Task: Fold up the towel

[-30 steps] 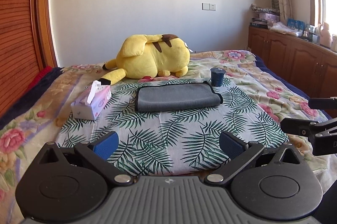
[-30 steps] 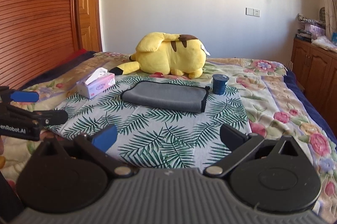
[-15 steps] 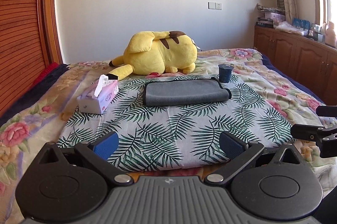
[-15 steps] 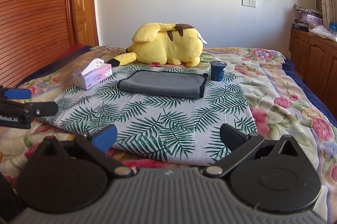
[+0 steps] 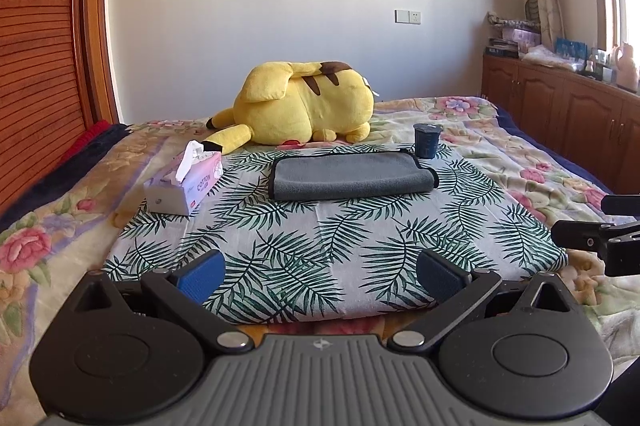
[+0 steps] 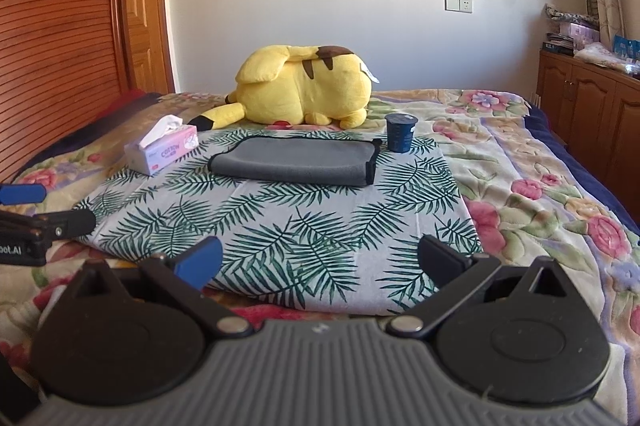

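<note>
Grey towel (image 5: 352, 176) (black-edged), palm-print cloth (image 5: 320, 242)

Bed (image 5: 532, 162) with flowered quilt (image 6: 532, 186). Palm-leaf cloth (image 5: 320, 238) spread flat on quilt, centre. On cloth: grey towel (image 5: 348, 176) folded, far end; tissue box (image 5: 184, 184) at far left corner; dark cup (image 5: 427, 141) upright, just beside towel's right end. Yellow plush toy (image 5: 304, 106) lying on quilt behind cloth.

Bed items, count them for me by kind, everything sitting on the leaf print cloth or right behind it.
Towel: 1
Tissue box: 1
Cup: 1
Plush toy: 1
Total: 4
</note>
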Demonstrator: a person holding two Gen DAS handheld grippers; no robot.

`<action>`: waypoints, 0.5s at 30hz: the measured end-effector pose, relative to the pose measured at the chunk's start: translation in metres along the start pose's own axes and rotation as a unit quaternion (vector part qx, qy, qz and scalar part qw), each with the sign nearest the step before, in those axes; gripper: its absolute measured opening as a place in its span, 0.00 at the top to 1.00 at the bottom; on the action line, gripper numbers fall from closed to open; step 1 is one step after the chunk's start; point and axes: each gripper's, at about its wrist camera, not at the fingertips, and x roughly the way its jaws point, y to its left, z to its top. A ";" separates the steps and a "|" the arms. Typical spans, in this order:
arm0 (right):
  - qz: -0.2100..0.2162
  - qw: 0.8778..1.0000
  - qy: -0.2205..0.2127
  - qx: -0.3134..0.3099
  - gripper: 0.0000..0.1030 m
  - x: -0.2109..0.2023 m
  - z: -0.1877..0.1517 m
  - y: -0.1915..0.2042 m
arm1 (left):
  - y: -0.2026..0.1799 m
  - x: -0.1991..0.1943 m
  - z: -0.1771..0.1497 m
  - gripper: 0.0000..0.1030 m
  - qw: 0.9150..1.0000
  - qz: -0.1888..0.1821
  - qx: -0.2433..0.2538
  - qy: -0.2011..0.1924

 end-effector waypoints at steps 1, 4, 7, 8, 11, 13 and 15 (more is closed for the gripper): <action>-0.001 1.000 -0.001 0.001 0.00 0.000 0.000 0.000 | 0.000 0.000 0.000 0.16 1.000 0.002 0.004 -0.002; -0.003 1.000 -0.008 0.006 0.00 -0.002 0.000 -0.002 | -0.001 -0.001 -0.002 0.16 1.000 0.004 0.010 -0.007; -0.006 1.000 -0.014 0.006 0.00 -0.003 0.000 -0.002 | -0.002 -0.003 -0.002 0.16 1.000 0.003 0.012 -0.012; -0.006 1.000 -0.016 0.005 0.00 -0.004 0.000 -0.001 | -0.002 -0.004 -0.002 0.16 1.000 0.004 0.014 -0.014; -0.009 1.000 -0.025 -0.001 0.00 -0.007 0.000 0.000 | -0.003 -0.007 -0.002 0.16 0.999 0.009 0.018 -0.027; -0.011 0.999 -0.031 -0.004 0.00 -0.009 0.000 0.001 | -0.003 -0.008 -0.001 0.16 0.999 0.004 0.015 -0.031; -0.013 0.999 -0.037 -0.008 0.00 -0.010 0.000 0.003 | -0.003 -0.009 -0.001 0.16 0.999 0.004 0.015 -0.035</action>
